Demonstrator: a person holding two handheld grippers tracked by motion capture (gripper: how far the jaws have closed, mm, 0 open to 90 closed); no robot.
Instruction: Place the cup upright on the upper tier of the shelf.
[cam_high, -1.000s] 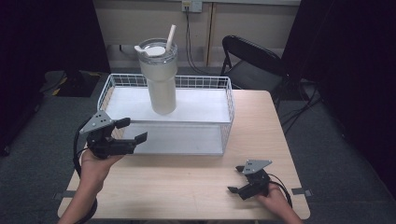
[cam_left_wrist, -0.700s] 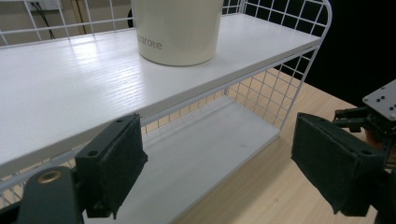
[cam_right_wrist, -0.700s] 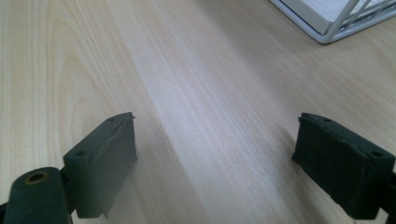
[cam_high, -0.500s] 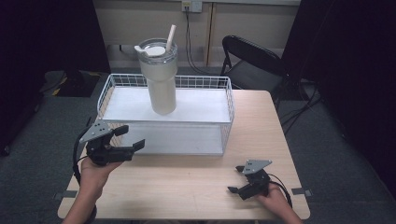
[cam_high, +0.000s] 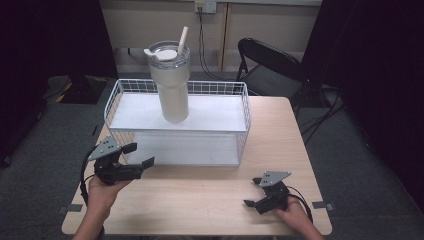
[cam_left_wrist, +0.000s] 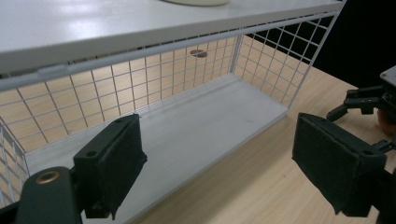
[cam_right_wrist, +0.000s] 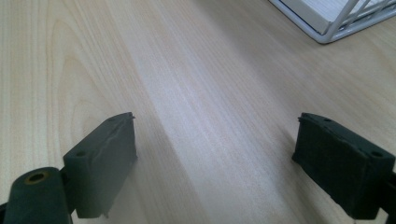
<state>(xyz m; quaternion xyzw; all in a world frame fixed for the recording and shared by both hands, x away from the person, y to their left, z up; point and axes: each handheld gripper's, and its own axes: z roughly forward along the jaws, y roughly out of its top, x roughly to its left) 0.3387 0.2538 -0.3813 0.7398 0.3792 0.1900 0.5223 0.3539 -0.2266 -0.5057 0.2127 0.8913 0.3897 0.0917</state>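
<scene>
Left tongs (cam_high: 140, 155) drawn back from rack (cam_high: 177, 147), tumbler (cam_high: 172, 85) upright

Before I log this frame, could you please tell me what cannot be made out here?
- Tumbler: contents hidden by its lid in the high view; only its base edge shows in the left gripper view, cut by the top edge.
- Small dark spot behind the rack wires: too small to identify.
</scene>
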